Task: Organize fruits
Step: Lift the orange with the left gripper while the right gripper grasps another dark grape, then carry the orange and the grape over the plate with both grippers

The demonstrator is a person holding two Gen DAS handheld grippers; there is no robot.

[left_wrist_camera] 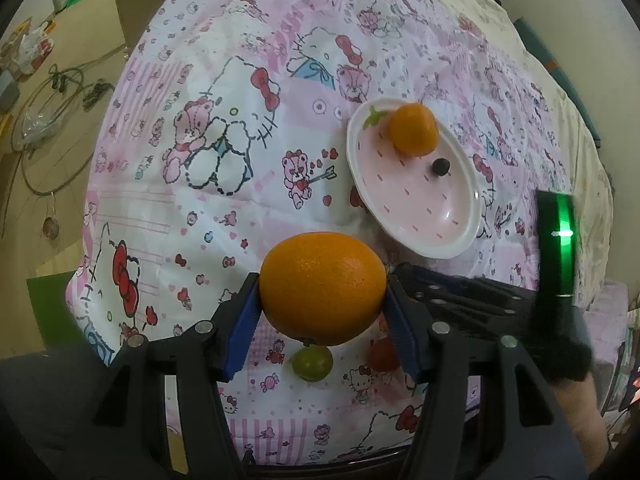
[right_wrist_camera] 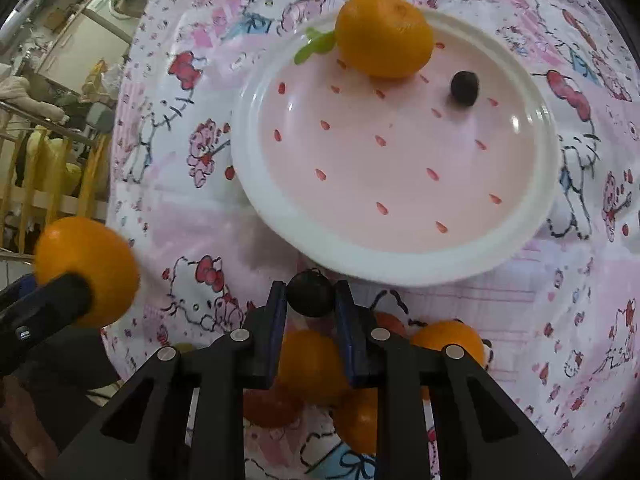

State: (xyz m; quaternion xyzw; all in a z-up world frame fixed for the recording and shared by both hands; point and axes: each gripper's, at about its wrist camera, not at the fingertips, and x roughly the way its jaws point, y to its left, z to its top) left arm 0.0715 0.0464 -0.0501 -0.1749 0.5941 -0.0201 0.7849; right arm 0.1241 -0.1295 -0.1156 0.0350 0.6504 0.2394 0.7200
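Note:
My left gripper (left_wrist_camera: 323,292) is shut on a large orange (left_wrist_camera: 322,287), held above the patterned bedsheet. My right gripper (right_wrist_camera: 311,294) is shut on a small dark round fruit (right_wrist_camera: 310,294), just in front of the near rim of the pink strawberry plate (right_wrist_camera: 394,262). On that plate lie a mandarin (right_wrist_camera: 385,35) and another dark berry (right_wrist_camera: 465,87). The same plate (left_wrist_camera: 362,192) with its mandarin (left_wrist_camera: 413,129) and berry (left_wrist_camera: 440,166) shows up and to the right in the left wrist view. The held orange (right_wrist_camera: 86,270) appears at the left of the right wrist view.
Loose fruit lies on the sheet under the grippers: a green one (left_wrist_camera: 312,364), a red one (left_wrist_camera: 383,354), and orange ones (right_wrist_camera: 312,366) (right_wrist_camera: 450,342). The other gripper's body with a green light (left_wrist_camera: 562,236) stands at the right. The bed edge drops to a cluttered floor (left_wrist_camera: 52,92) at left.

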